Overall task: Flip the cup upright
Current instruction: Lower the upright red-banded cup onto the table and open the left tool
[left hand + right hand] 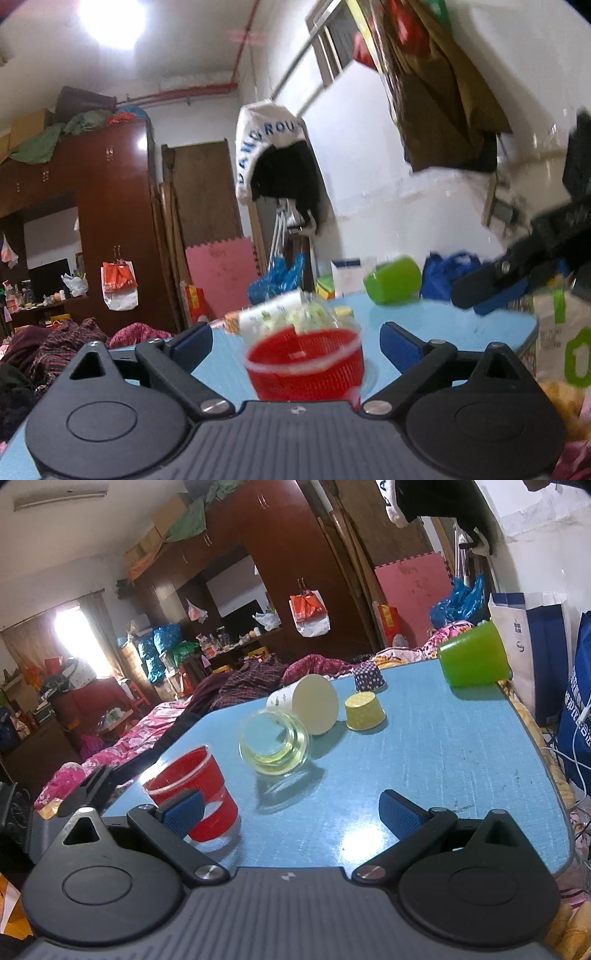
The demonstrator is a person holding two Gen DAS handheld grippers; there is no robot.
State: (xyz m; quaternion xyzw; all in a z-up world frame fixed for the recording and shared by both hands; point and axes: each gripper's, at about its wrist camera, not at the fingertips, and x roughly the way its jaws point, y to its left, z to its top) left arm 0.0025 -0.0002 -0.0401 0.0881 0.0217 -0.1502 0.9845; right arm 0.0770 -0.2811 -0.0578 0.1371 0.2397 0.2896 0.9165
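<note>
A red cup (306,363) stands mouth up on the blue table (443,332), between the fingers of my open left gripper (295,341), which do not touch it. In the right wrist view the red cup (194,794) stands at the near left, partly behind one blue pad. My right gripper (291,808) is open and empty above the table (424,757). A clear glass cup (273,744) and a white paper cup (308,703) lie on their sides mid-table. A green cup (474,659) lies tilted at the far right; it also shows in the left wrist view (393,280).
A small yellow cup (365,712) and a dark dotted cup (369,677) sit mouth down on the far part of the table. Bags (576,694) stand off the table's right edge. A bed with pink covers (110,746) lies along the left edge.
</note>
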